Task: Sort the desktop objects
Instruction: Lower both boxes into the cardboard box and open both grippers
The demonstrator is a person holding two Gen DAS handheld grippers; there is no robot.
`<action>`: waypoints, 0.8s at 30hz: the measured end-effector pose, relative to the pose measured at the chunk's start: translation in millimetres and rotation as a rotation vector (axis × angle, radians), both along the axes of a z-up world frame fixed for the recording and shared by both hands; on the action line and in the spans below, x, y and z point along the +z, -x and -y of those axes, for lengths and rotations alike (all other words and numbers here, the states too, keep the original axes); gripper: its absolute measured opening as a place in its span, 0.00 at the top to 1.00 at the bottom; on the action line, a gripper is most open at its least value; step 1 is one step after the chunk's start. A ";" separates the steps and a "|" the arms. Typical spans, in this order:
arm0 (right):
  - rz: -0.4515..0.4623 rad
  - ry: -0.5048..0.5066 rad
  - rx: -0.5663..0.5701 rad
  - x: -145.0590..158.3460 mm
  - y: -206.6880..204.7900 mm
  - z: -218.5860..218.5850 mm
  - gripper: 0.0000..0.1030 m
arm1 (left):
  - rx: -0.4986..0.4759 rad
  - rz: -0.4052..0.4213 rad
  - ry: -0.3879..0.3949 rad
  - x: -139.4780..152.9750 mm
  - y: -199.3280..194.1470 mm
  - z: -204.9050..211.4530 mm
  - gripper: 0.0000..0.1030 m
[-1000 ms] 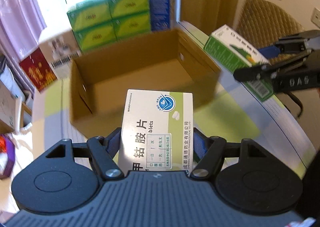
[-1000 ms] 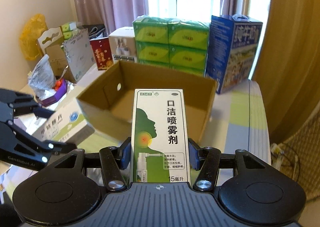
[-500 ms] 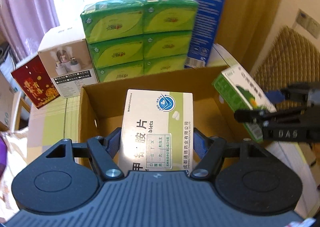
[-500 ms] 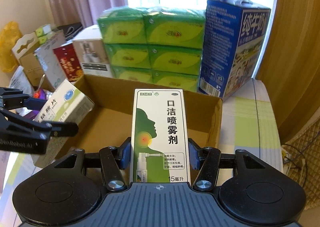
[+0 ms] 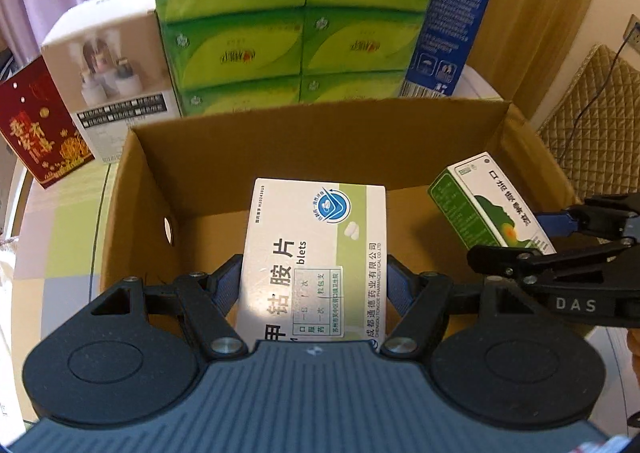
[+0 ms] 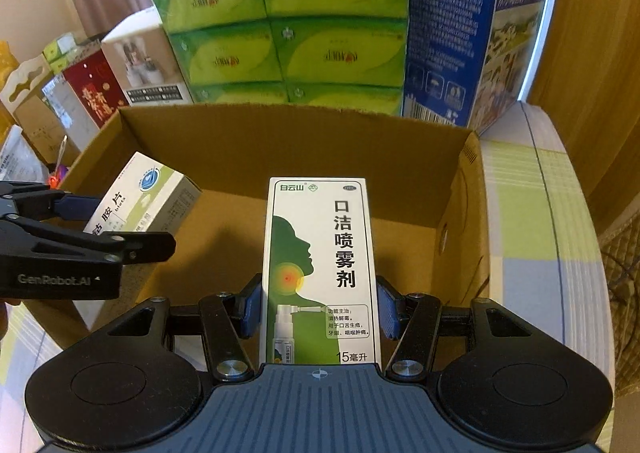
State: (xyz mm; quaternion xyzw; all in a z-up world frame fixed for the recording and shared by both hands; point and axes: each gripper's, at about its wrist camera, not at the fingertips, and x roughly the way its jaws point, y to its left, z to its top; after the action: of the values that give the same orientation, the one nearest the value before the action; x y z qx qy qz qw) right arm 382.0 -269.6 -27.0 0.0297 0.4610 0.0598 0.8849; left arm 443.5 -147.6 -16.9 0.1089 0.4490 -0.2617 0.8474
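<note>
Tablet box (image 5: 316,253), white and green, sits clamped in the left gripper (image 5: 314,289) over the carton (image 5: 140,189). Only the right view shows the spray box (image 6: 320,273) front-on, pinched by the right gripper (image 6: 320,311), also above the carton.

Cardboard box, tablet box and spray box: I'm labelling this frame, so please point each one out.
cardboard box (image 5: 320,141): left wrist view, inner back wall.
tablet box (image 5: 316,253): left wrist view, printed front face.
spray box (image 6: 320,265): right wrist view, front face.
</note>
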 end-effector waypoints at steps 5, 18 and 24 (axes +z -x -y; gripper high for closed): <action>0.012 -0.026 0.001 -2.6 -3.3 -1.1 0.49 | 0.026 0.017 0.026 1.0 -2.4 -6.2 0.18; 0.143 -0.018 -0.010 40.9 34.1 -3.7 0.42 | 0.050 0.096 0.077 49.1 38.3 -45.4 0.18; 0.163 -0.008 0.007 65.9 79.3 -12.0 0.36 | 0.027 0.119 0.069 73.9 89.5 -58.7 0.18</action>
State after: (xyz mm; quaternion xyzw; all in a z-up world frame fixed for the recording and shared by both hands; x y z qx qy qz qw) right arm 302.8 -257.6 39.0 0.0269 0.3874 0.0668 0.9191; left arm 354.0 -88.8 57.0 0.0887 0.3901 -0.2585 0.8793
